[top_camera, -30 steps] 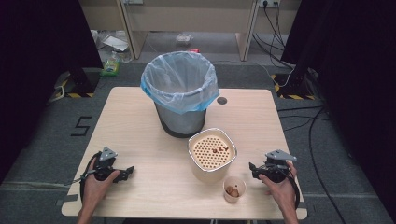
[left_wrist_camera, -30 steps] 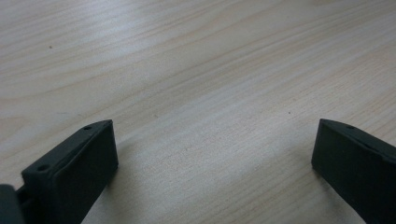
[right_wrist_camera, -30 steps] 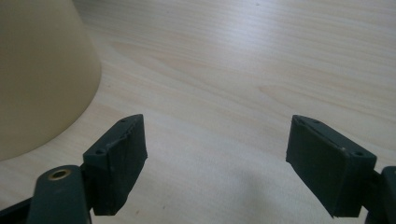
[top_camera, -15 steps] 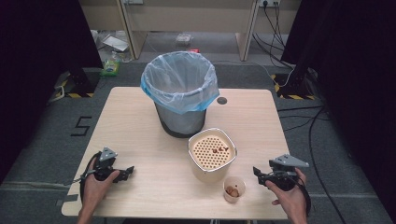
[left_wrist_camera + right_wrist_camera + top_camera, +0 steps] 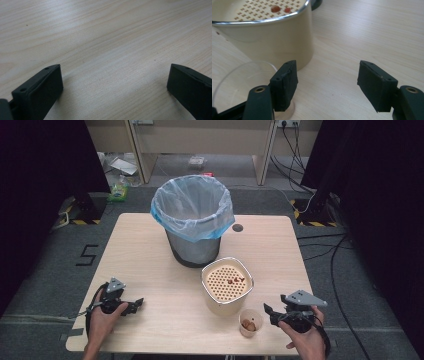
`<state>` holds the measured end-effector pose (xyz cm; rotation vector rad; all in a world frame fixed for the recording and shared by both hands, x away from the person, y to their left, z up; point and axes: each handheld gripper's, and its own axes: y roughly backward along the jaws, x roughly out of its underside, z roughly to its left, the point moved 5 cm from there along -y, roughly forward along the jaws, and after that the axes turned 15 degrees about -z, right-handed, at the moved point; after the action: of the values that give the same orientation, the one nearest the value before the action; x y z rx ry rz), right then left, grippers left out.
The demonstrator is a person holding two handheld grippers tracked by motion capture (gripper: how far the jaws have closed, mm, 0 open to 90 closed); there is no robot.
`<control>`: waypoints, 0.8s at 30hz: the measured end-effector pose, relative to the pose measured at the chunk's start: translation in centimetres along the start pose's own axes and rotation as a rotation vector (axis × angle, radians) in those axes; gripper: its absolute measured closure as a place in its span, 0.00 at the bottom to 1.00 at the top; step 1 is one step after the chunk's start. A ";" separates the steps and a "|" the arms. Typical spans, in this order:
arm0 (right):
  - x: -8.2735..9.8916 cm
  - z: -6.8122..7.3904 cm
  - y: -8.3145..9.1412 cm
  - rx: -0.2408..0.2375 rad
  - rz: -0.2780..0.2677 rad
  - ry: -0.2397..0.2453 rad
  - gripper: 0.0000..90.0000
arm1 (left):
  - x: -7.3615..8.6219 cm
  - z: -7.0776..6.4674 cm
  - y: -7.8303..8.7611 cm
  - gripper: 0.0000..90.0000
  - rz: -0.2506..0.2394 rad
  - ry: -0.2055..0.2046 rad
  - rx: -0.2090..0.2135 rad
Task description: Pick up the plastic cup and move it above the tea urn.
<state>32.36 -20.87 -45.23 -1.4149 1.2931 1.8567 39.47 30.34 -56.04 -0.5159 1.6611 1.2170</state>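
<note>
A cream tub (image 5: pixel 227 287) with a perforated insert and a few reddish bits stands at mid-table. A small clear cup (image 5: pixel 249 323) holding brown pieces sits in front of it. My right gripper (image 5: pixel 270 313) hovers just right of the cup, open. Its jaws have just been closing, with nothing between them. In the right gripper view the gripper (image 5: pixel 328 82) frames bare wood. The cup (image 5: pixel 239 80) lies outside its left finger (image 5: pixel 285 83), and the tub (image 5: pixel 274 42) stands behind. My left gripper (image 5: pixel 135 304) rests open at the near left, over bare table (image 5: pixel 115 82).
A grey bin lined with a blue bag (image 5: pixel 193 222) stands at the back middle of the wooden table (image 5: pixel 150 245). A dark round grommet (image 5: pixel 237 227) lies right of the bin. Cables run across the floor beyond the right edge.
My right gripper has drawn back toward the near edge and risen a little, and its jaws stand narrower. The left hand, cup and tub have not moved.
</note>
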 end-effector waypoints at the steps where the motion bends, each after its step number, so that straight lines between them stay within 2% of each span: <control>1: 0.0 0.0 0.0 0.000 0.000 0.000 0.37 | 0.0 0.0 0.0 0.00 0.000 0.000 0.000; 7: -0.2 1.9 -0.3 -0.055 0.003 0.026 0.38 | 0.0 0.0 0.0 0.00 0.000 0.000 0.000; 11: -0.1 3.2 -0.7 -0.108 0.016 0.062 0.50 | 0.0 0.0 0.0 0.00 0.000 0.000 0.000; 16: 0.4 3.8 -1.1 -0.138 0.041 0.085 0.55 | 0.0 0.0 0.0 0.00 0.000 0.000 0.000; 24: 1.5 3.9 -1.9 -0.166 0.082 0.085 0.67 | 0.0 0.0 0.0 0.00 0.000 0.000 0.000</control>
<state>31.49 -16.85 -47.31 -1.5620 1.2793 2.0190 39.47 30.34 -56.04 -0.5159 1.6609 1.2169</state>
